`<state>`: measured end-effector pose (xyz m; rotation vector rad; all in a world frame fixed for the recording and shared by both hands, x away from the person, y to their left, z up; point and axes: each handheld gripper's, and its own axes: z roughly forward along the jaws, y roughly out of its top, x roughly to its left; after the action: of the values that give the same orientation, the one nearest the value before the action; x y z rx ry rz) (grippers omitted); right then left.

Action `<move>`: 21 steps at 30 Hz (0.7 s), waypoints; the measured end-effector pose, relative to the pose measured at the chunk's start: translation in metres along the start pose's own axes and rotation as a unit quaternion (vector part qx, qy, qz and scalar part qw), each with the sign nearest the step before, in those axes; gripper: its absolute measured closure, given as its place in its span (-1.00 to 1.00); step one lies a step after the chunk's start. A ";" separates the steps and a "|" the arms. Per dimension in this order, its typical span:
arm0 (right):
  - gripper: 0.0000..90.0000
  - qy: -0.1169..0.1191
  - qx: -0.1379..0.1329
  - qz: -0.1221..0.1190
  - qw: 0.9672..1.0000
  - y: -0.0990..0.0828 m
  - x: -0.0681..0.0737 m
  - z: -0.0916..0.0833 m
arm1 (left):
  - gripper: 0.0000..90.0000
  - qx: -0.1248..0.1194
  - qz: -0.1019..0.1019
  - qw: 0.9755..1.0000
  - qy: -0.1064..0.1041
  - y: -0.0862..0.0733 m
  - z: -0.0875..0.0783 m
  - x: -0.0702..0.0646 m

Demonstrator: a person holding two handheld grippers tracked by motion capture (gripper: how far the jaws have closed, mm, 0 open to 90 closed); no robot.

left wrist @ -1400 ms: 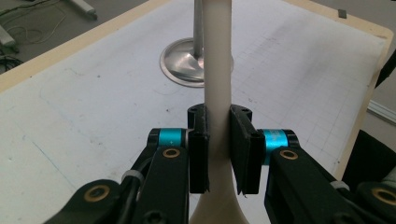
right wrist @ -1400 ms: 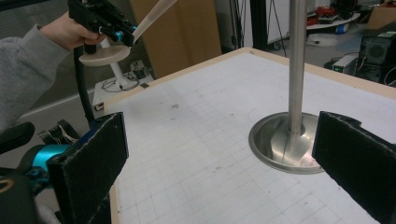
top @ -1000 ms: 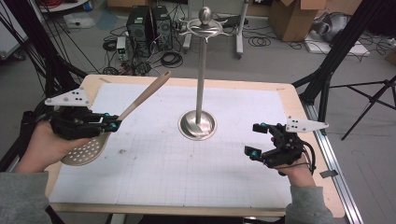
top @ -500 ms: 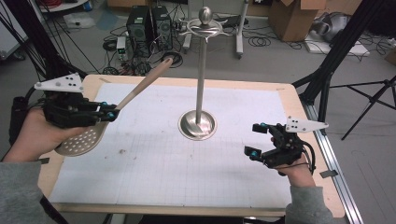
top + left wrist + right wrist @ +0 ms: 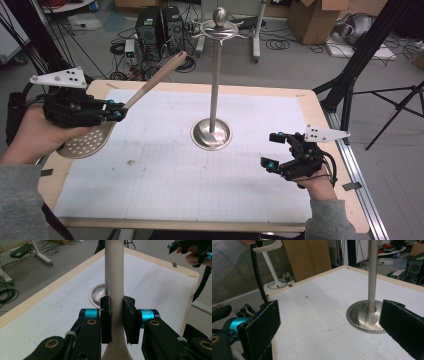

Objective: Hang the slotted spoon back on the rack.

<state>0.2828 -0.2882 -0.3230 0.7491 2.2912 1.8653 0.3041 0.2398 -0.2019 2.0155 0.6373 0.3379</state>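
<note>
A slotted spoon (image 5: 87, 141) with a perforated metal bowl and a pale wooden handle (image 5: 155, 79) hangs above the table's left side. My left gripper (image 5: 119, 111) is shut on that handle near the bowl; in the left gripper view both pads press the cream handle (image 5: 116, 285). The handle slants up and away toward a metal stand (image 5: 216, 75), a thin upright pole on a round base (image 5: 212, 134) with curled hooks near its knob. My right gripper (image 5: 274, 150) stands open near the table's right edge, its pads (image 5: 260, 322) wide apart with nothing between them, facing the stand base (image 5: 362, 315).
A white gridded mat (image 5: 200, 170) covers the wooden table (image 5: 320, 115). Computer cases, cables and cardboard boxes lie on the floor behind it. Black tripod legs (image 5: 360, 65) stand at the right, off the table.
My left hand has lifted the slotted spoon off the mat, and its handle tip now sits higher and closer to the stand's top. The right hand has stayed put.
</note>
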 end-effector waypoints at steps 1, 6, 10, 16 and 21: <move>-0.95 0.001 0.001 0.000 1.000 0.000 0.000 0.000 | 0.73 0.000 0.002 1.000 -0.002 0.001 0.000 0.000; -0.95 0.003 0.002 -0.001 1.000 0.000 0.000 0.001 | 0.73 0.000 0.006 1.000 0.003 0.008 0.001 0.001; -0.95 0.002 0.002 -0.001 1.000 0.000 0.000 0.000 | 0.73 -0.005 0.005 1.000 0.005 0.011 0.001 0.002; -0.95 0.003 -0.002 0.000 1.000 0.000 0.000 -0.001 | 0.73 -0.010 0.009 1.000 0.004 0.015 -0.001 0.002; -0.95 0.003 -0.001 -0.001 1.000 0.000 0.000 0.000 | 0.73 -0.019 0.004 1.000 0.006 0.019 -0.005 0.003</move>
<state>0.2827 -0.2878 -0.3227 0.7415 2.2936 1.8715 0.3097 0.2374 -0.1830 1.9825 0.6261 0.3644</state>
